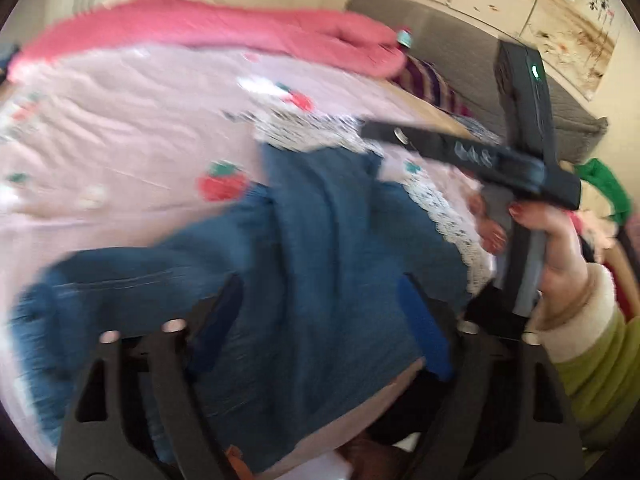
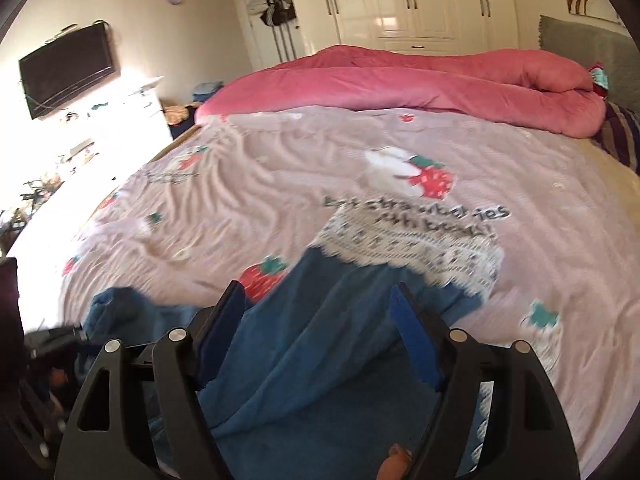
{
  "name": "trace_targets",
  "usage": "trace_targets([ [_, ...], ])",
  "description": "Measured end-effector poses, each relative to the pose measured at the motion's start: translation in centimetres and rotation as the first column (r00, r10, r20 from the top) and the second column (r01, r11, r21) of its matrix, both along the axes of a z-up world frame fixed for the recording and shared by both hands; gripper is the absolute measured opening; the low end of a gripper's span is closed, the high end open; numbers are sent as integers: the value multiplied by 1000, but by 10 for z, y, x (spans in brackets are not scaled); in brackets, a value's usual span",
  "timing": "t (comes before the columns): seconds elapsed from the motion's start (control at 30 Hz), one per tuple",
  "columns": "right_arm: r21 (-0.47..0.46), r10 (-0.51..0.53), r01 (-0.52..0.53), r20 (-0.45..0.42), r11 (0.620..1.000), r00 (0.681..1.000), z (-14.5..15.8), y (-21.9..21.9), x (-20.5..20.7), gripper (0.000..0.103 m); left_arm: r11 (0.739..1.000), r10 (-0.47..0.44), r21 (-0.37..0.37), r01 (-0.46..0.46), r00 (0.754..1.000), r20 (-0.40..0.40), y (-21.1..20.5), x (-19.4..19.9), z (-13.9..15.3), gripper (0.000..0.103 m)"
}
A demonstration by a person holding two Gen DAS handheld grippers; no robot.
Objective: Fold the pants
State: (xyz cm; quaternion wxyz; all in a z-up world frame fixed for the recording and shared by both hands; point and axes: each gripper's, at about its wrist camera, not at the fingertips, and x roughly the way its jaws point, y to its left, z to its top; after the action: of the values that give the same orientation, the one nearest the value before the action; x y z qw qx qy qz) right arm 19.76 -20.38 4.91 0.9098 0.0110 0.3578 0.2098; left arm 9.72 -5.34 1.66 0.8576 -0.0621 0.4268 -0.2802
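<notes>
Right wrist: rumpled blue denim pants (image 2: 320, 360)

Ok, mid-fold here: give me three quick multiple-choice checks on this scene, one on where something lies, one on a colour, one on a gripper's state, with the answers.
1. Where do the blue pants lie?
A. On the pink strawberry-print bedspread
B. On the floor
C. On the rolled pink quilt

2. What colour are the pads on the right gripper fingers?
A. Red
B. Blue
C. White

3. How does the right gripper stand?
A. Shut with its pads touching
B. Out of view
C. Jaws apart over the pants

Answers:
1 A, the denim spreads across the printed bedspread, well short of the quilt at the far side.
2 B, blue pads line both fingers in the right wrist view.
3 C, a wide gap shows between the fingers and neither pad pinches the fabric below.
</notes>
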Motion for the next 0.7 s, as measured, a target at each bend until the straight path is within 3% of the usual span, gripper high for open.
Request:
trace_targets([
  [0.03, -14, -10, 10, -4, 1000, 1000, -1, -1, 9, 76, 1000, -2, 14, 2, 1000, -30, -9, 10, -10, 46],
  [0.13, -54, 4, -5, -13, 999, 1000, -6, 5, 29, 76, 1000, 1, -12, -2, 996, -92, -16, 26, -29, 27],
  [0.2, -85, 25, -28, -33, 996, 999, -11, 13, 42, 76, 1000, 22, -20, -24, 993, -115, -16, 32, -40, 22],
  [0.23, -98, 32, -36, -43, 995, 999, -13, 16, 48, 76, 999, 24, -29, -28, 992, -123, -14, 35, -44, 13],
  [0.3, -134, 40, -49, -64, 990, 997, -20, 26, 63, 76, 998, 30, -47, -37, 990, -135, -12, 36, -50, 5],
  [0.53, -239, 26, -69, -178, 969, 984, -45, 75, 128, 77, 998, 7, -60, -14, 994, -111, -14, 37, -51, 3],
  [0.7, -392, -35, -58, -225, 918, 974, -65, 101, 168, 80, 998, -9, -55, 4, 995, -99, -21, 34, -50, 3],
])
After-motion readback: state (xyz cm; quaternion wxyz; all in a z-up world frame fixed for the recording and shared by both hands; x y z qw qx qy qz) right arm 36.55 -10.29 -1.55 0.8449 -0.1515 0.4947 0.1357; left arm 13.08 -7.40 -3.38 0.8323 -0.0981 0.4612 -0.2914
